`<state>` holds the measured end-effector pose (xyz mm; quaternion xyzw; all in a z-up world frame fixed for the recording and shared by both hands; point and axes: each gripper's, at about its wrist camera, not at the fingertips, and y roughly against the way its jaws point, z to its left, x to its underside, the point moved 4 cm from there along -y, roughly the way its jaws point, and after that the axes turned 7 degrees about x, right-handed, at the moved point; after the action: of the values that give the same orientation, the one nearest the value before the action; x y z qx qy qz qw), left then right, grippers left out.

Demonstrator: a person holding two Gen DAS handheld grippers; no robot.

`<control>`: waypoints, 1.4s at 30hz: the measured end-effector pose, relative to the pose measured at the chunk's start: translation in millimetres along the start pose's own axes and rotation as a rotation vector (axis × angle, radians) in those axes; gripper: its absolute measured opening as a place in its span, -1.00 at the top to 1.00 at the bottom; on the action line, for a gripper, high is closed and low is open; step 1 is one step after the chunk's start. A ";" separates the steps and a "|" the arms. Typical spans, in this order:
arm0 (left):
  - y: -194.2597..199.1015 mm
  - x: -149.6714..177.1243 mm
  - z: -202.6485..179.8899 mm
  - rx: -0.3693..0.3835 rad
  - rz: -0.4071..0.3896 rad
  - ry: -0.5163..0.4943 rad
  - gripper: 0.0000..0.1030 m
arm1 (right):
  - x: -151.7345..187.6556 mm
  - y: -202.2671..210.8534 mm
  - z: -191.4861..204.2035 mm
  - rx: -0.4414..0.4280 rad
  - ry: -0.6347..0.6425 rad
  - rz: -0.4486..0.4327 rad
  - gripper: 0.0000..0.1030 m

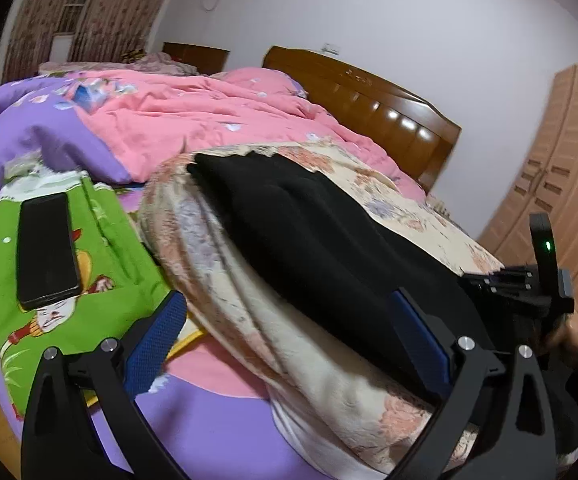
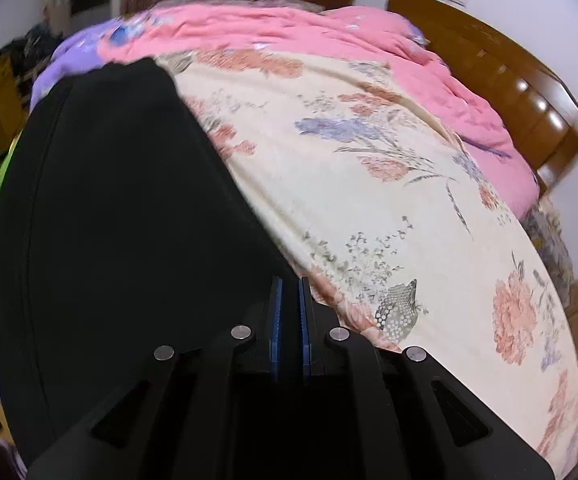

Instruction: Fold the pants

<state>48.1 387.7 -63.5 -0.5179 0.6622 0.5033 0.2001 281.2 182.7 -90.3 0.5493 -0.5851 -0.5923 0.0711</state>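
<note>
A bed with a wooden headboard (image 1: 369, 108) carries a floral quilt (image 2: 369, 200), and the black pants (image 1: 309, 240) lie along it, stretching ahead of both grippers. The left gripper (image 1: 289, 332) stands wide, its right finger touching the fabric. The right gripper (image 2: 289, 320) pinches the pants' near edge; dragging may bunch the quilt, and a thin pinch could slip.

White wall (image 1: 369, 20). Wooden headboard (image 1: 369, 96) behind pink quilt (image 1: 193, 120). Wooden wardrobe (image 1: 561, 168) right; patterned curtains (image 1: 101, 12) far left.
</note>
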 end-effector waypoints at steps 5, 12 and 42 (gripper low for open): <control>-1.6 -2.9 -20.5 0.024 0.004 -0.064 -0.96 | -8.1 14.0 8.2 -0.026 0.000 -0.016 0.68; -39.9 -19.6 -70.4 0.097 0.080 -0.167 -0.96 | -31.9 37.2 13.0 -0.072 -0.055 -0.072 0.00; -74.7 -9.7 -53.8 0.032 0.118 -0.156 -0.96 | -62.7 -10.0 62.3 -0.152 0.091 -0.068 0.91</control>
<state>131.8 348.6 -67.9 -0.4339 0.6820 0.5422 0.2294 265.3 269.7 -80.3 0.5882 -0.5158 -0.6113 0.1192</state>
